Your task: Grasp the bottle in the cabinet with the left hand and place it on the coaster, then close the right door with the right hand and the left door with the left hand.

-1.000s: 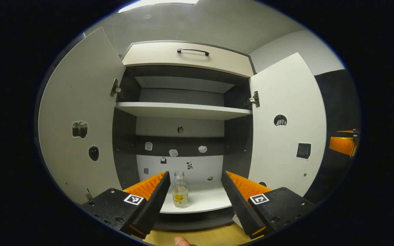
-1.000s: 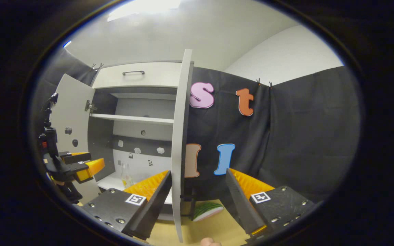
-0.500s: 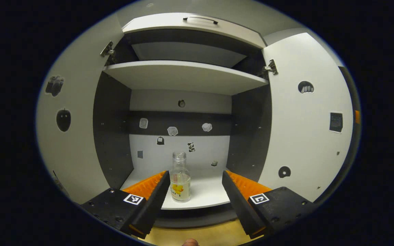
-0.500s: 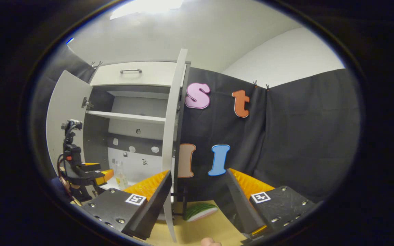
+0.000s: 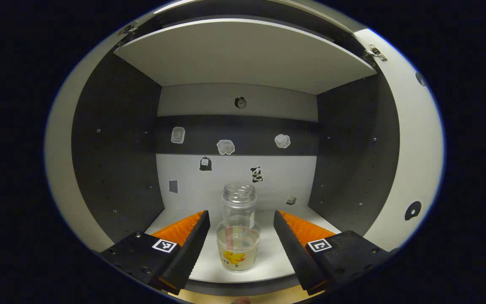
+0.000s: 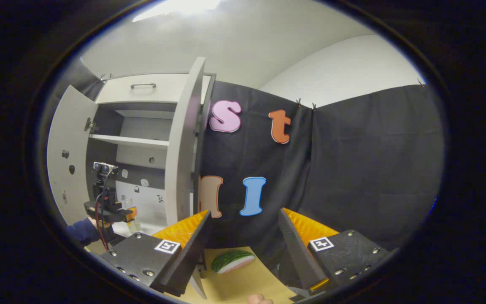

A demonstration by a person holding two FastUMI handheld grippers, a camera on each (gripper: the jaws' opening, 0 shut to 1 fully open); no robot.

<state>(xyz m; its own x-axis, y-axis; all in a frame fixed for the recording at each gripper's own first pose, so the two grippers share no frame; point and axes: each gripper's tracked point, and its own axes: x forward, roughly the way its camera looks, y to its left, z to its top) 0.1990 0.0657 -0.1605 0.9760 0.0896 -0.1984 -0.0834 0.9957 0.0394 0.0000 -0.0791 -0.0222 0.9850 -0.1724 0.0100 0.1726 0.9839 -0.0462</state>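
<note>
Left gripper (image 5: 239,236) is right at the mouth of the cabinet (image 5: 116,160), fingers spread wide, and the bottle (image 5: 238,236) stands upright between them at the lower centre of the left gripper view, on the front edge of the bottom shelf (image 5: 268,270). There is a clear gap on each side, so neither finger touches the glass. The bottle is clear, uncapped, with a little pale liquid and a printed label too small to make out. Small stickers (image 5: 225,147) dot the back wall, an upper shelf (image 5: 243,55) fills the top of the frame, and the open right door (image 5: 416,139) curves down the right edge, its top cut off. Over in the right gripper view, the right gripper (image 6: 243,240) sits at the bottom of the frame, fingers apart and gripping nothing, above the light wooden bench (image 6: 247,283). A green-and-white piece (image 6: 232,261), possibly the coaster, lies on that bench between the fingers, its left end hidden behind one finger. At the lower left the left gripper appears again, held by a hand (image 6: 95,222) in a dark sleeve (image 6: 80,231), with the bottle barely visible behind it. The left door (image 6: 63,156) stands open at the left, and the right door stands edge-on at centre left, blocking part of the cabinet interior.
</note>
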